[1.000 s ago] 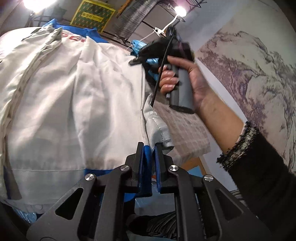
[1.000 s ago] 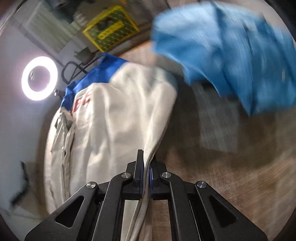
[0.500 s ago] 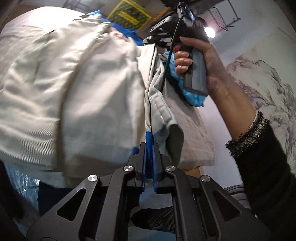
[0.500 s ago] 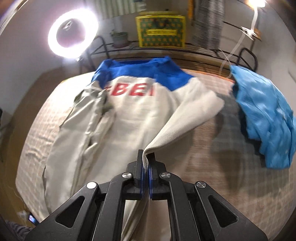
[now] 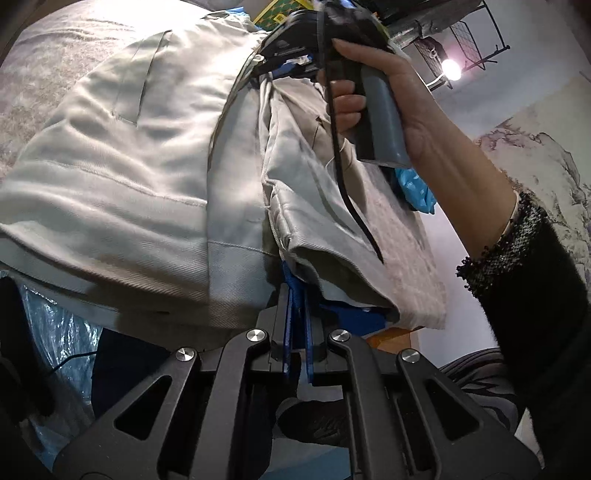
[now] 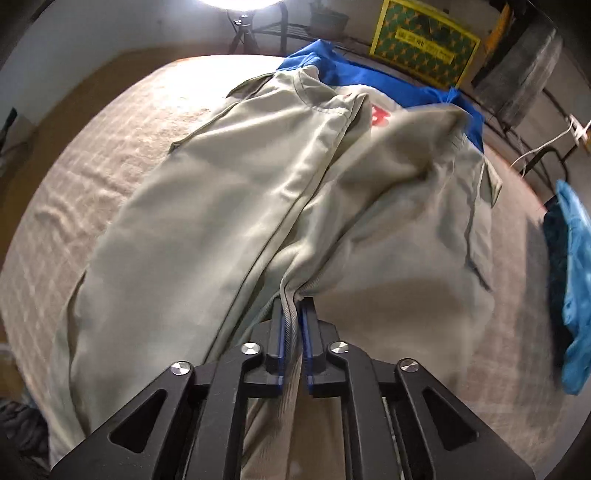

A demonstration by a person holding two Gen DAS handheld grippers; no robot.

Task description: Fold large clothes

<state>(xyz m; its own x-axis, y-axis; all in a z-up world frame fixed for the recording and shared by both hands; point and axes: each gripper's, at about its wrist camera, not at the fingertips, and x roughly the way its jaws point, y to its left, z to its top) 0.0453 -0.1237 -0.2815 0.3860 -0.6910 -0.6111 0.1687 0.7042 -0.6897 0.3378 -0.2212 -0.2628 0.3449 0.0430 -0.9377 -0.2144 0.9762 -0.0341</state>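
Observation:
A large beige jacket (image 6: 229,206) with a blue collar (image 6: 354,77) and red letters lies on the checked table (image 6: 85,122). Its right half is folded over the middle. My right gripper (image 6: 293,306) is shut on the jacket's folded edge. My left gripper (image 5: 295,291) is shut on the jacket's blue hem, with the jacket (image 5: 140,158) spreading above it. The right gripper (image 5: 295,62) also shows in the left wrist view, held in a hand at the jacket's far edge.
A light blue garment (image 6: 576,266) lies at the table's right side and shows in the left wrist view (image 5: 417,188). A yellow crate (image 6: 421,40) and wire racks stand behind the table. A bright ring light (image 6: 236,2) is at the back.
Both grippers have carried the jacket's right side leftward over the body. The red letters are now mostly covered by the folded half.

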